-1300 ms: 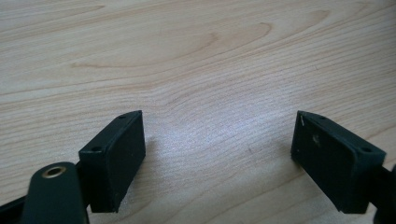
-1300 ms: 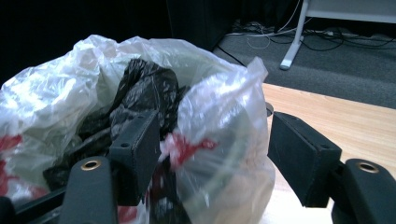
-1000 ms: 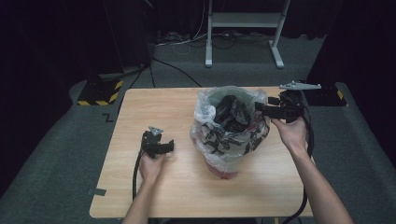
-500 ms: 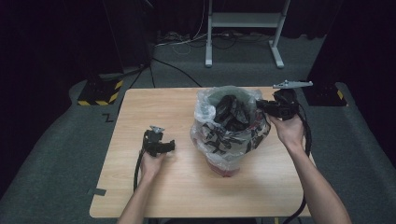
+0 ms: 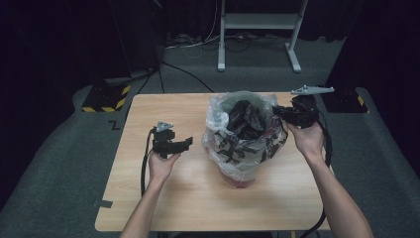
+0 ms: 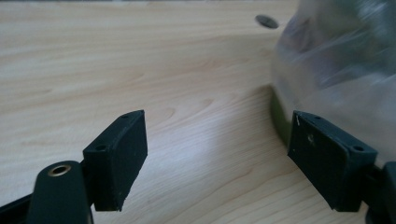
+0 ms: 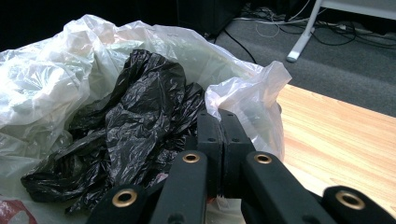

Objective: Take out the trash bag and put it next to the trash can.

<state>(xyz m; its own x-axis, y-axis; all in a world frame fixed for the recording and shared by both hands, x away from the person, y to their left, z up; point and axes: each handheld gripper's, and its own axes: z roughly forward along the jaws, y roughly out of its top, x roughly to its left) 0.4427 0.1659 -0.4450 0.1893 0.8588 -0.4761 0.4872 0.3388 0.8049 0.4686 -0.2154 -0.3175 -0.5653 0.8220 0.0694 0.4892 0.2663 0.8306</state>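
A clear plastic bag (image 5: 223, 124) lines a patterned bin (image 5: 247, 148) in the middle of the table, with crumpled black plastic (image 5: 242, 116) inside. My right gripper (image 5: 277, 111) is at the bag's right rim. Its jaws have just been closing and now stand pressed together (image 7: 219, 135), with the clear film (image 7: 247, 98) rising right at their tips. To the left of the bin, my left gripper (image 5: 185, 143) hovers over the wood. It is open (image 6: 224, 158), with nothing between the pads (image 6: 116, 161), and the bag's side (image 6: 336, 70) lies just beyond the right-hand pad.
The wooden table (image 5: 163, 198) has bare room left of and in front of the bin. A metal stand (image 5: 257, 29) and cables lie on the grey floor behind. A black and yellow striped block (image 5: 106, 99) sits off the far left corner.
My left hand has lifted its gripper off the table and brought it a little closer to the bin. The right hand has stayed at the bag's rim.
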